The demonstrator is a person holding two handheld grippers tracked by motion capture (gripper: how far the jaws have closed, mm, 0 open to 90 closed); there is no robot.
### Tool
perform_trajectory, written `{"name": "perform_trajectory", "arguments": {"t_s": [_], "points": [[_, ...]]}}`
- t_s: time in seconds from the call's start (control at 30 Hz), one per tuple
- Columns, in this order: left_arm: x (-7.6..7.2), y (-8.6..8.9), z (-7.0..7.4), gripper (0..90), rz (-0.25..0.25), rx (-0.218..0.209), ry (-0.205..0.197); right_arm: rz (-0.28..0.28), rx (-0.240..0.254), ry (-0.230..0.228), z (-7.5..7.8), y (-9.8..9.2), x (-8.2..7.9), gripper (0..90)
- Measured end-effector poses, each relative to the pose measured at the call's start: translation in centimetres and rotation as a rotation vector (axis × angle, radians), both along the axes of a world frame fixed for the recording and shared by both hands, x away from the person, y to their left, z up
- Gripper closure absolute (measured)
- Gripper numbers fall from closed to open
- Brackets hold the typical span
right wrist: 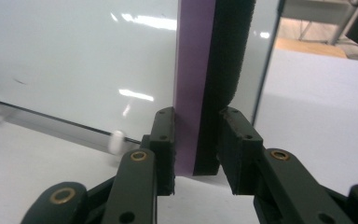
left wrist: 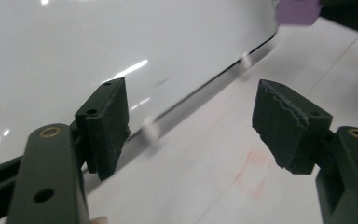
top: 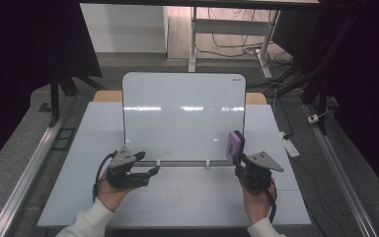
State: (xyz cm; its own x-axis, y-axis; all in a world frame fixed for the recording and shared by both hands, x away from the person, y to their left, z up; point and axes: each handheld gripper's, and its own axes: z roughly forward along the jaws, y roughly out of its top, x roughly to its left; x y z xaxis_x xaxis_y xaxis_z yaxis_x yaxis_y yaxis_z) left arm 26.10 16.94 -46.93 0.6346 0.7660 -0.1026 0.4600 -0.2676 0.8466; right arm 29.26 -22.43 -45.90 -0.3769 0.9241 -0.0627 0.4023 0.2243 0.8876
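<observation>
The right hand-held gripper [right wrist: 196, 140] is clamped on a whiteboard eraser [right wrist: 212, 70], its two black ribbed jaws pressing the flat sides near the bottom end. The eraser is a slim rectangular block in two layers: a smooth, hard-looking purple back [right wrist: 193, 65] and a dark, fuzzy felt pad [right wrist: 230, 51] with a rounded edge. It stands upright with its long axis vertical, rising out of the jaws, and in the high view it sits just in front of the lower right corner of the whiteboard [top: 183, 118]. That board is glossy white with rounded corners, propped on a thin rail with small white clips [top: 208, 163], and it leans back from the pale matte table [top: 187, 197]. The left hand-held gripper [left wrist: 191, 126] hangs with its jaws wide apart and nothing between them, near the board's lower left edge.
</observation>
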Motion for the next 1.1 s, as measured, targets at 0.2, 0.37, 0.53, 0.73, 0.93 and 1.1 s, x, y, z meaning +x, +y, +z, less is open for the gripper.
{"name": "perform_trajectory", "arguments": {"t_s": [0.2, 0.37, 0.53, 0.73, 0.93, 1.1], "points": [[-1.2, 2.9, -1.4, 28.6, 0.058, 0.027, 0.028, -0.023, -0.025, 0.05, 0.1, -0.3, 1.2, 67.7], [-1.7, 4.3, -2.2, 28.6, 0.091, 0.049, 0.042, -0.023, -0.043, 0.079, 0.0, -0.1, 1.8, 67.6], [-1.8, 5.4, -2.3, 28.6, 0.116, 0.036, 0.044, -0.031, -0.063, 0.087, -0.1, 0.5, 2.3, 67.2], [-1.9, 6.3, -2.3, 28.6, 0.139, 0.027, 0.047, -0.064, -0.068, 0.068, 0.3, 1.7, 3.1, 66.8], [-2.1, 7.0, -2.5, 28.6, 0.156, 0.022, 0.049, -0.063, -0.085, 0.04, 0.1, 2.4, 3.1, 63.6], [-2.2, 7.3, -2.6, 28.5, 0.162, 0.023, 0.05, 0.011, -0.029, 0.018, 0.3, 1.6, 2.7, 49.6]]}}
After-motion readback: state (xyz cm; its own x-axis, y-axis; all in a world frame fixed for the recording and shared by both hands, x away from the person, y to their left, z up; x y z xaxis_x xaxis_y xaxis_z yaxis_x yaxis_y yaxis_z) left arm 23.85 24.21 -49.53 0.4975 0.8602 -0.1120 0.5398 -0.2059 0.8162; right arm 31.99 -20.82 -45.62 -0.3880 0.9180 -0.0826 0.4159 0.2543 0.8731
